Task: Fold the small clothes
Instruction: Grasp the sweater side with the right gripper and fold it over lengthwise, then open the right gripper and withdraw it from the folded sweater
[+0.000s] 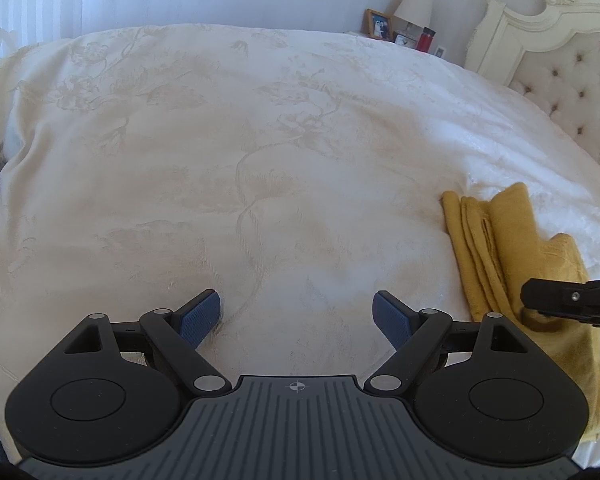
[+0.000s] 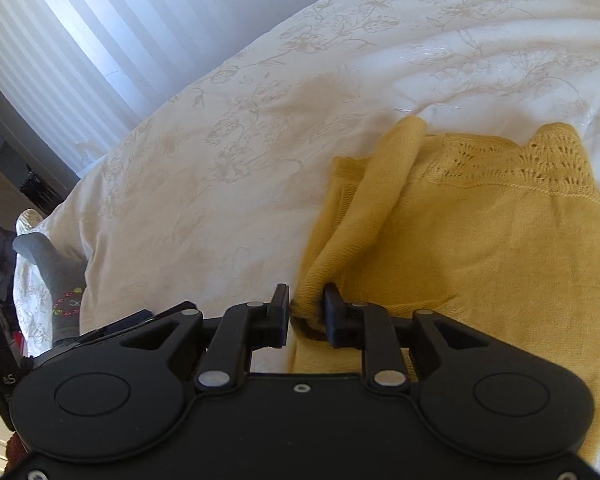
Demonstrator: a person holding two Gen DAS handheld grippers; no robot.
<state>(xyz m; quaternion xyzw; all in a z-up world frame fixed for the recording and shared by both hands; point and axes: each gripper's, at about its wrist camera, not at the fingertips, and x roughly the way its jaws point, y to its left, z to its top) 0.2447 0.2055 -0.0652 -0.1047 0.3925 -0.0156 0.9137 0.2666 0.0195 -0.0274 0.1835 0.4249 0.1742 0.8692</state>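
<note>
With the left gripper (image 1: 297, 316) released over the bedspread (image 1: 260, 140), the right gripper (image 2: 307, 311) pinched the yellow knit garment (image 2: 480, 248) lying nearby; a flat, even pull would keep its fold crisp.

Folded mustard-yellow knit garment (image 1: 496, 248) lies on the cream floral-embroidered bedspread (image 1: 220, 160), right of the left tongs (image 1: 296, 320). Right tongs (image 2: 307, 308) sit at its near-left edge, a fold between the jaws. Cream tufted headboard (image 1: 572, 92) far right; nightstand with white lamp (image 1: 414, 6), framed photo (image 1: 378, 24) and red bottle (image 1: 426, 40) behind the bed.
</note>
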